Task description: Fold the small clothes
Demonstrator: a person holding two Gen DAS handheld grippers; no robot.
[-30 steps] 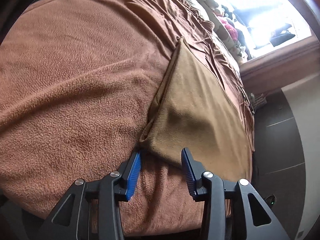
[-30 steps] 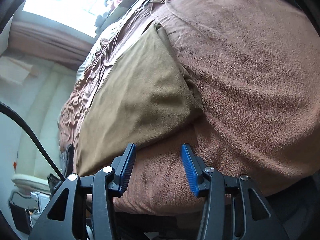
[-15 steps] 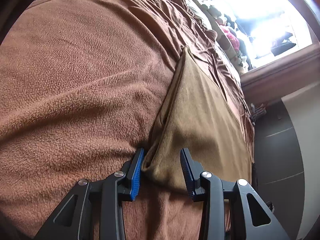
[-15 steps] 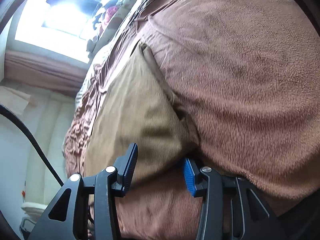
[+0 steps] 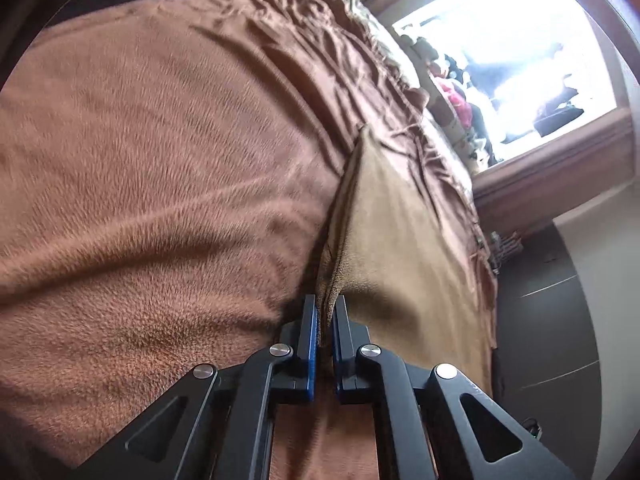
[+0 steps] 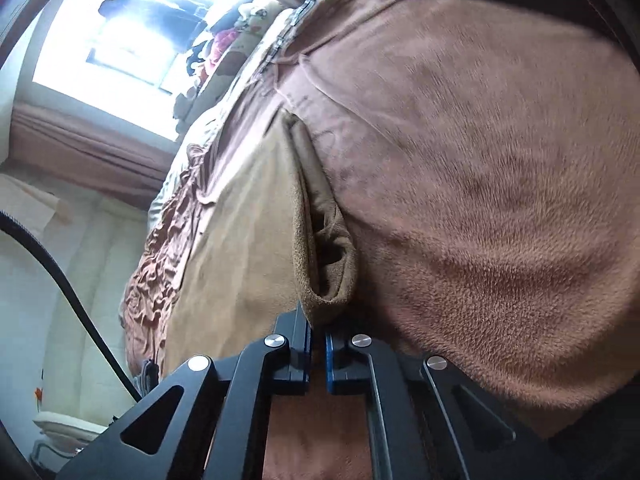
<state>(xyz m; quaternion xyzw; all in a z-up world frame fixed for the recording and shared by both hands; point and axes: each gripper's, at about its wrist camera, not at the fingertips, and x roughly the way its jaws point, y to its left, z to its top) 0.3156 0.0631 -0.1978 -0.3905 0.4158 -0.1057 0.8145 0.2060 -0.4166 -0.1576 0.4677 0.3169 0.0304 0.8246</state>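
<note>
Pinching is the step now: each claw has just been closing on a near corner of the tan cloth, which lies flat on the brown blanket of the bed. The left claw is closed on the cloth's left near corner, with the layers squeezed between its blue pads. The right claw is closed on the right near corner, where the cloth bunches into a small open pocket just above the pads.

To do this well, I think both claws should hold all the layers, not just the top one. Both corners should rise together and go toward the far edge, so the fold comes out straight. The loose pocket by the right claw could slip or wrinkle, so a slow, even lift looks best.

For room, the blanket spreads wide on the outer side of each claw, so there is plenty of soft space. The far edge of the cloth lies near the crumpled sheets. Beyond them is a bright window with stuffed toys by it, well apart from the cloth. A black cable hangs to the left in the right view, so that claw should keep clear of it.
</note>
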